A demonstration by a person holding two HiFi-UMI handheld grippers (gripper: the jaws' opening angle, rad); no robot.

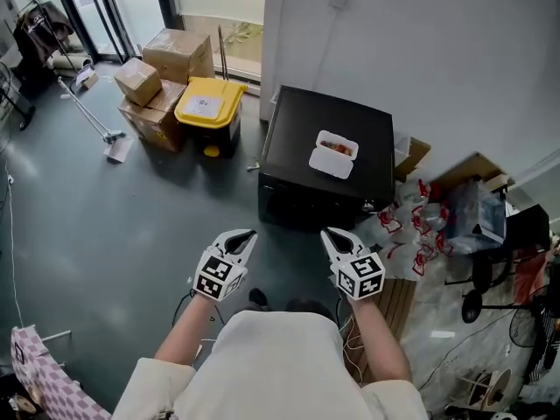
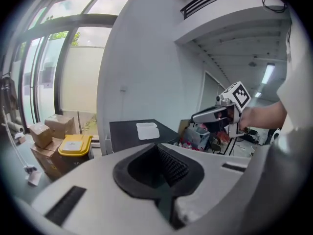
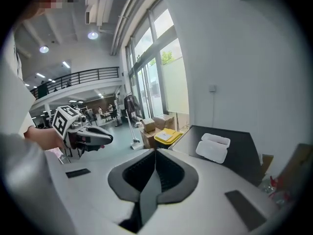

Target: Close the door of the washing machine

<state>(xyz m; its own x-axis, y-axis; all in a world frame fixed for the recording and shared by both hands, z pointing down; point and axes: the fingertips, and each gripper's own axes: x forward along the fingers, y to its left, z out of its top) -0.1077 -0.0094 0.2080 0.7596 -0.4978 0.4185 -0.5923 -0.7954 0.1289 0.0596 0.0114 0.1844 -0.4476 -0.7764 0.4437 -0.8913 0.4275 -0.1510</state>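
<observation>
Judging from the head view, the closing step is taken as finished or very nearly so. No door is seen standing out from the front of the washing machine [image 1: 302, 206], a low black cabinet set against the white wall. Its front face is dark and viewed steeply, so a seated latch cannot be confirmed.

Left gripper [image 1: 246, 236]: the jaws are seen pressed together in its own view, with nothing between them. Right gripper [image 1: 330, 235]: the jaws are likewise together and nothing is held. Both are held up side by side in front of the person's chest, tips aimed forward and somewhat downward.

Next move, as judged: if the door is seated, only a check is called for. If it is ajar, a closed jaw tip would have to be lowered to the front face and pressed squarely until it latches. A push is needed, not a grip.

Positions, left to right:
- A yellow-lidded bin [image 1: 208, 105] stands just beside the machine's left side.
- The left gripper is held near the line of the machine's front left corner.
- The machine lies ahead of and below both grippers, well apart from them and touched by neither.
- A white container [image 1: 333, 154] rests on the machine's top.
- The right gripper is held before the front's right part.
</observation>
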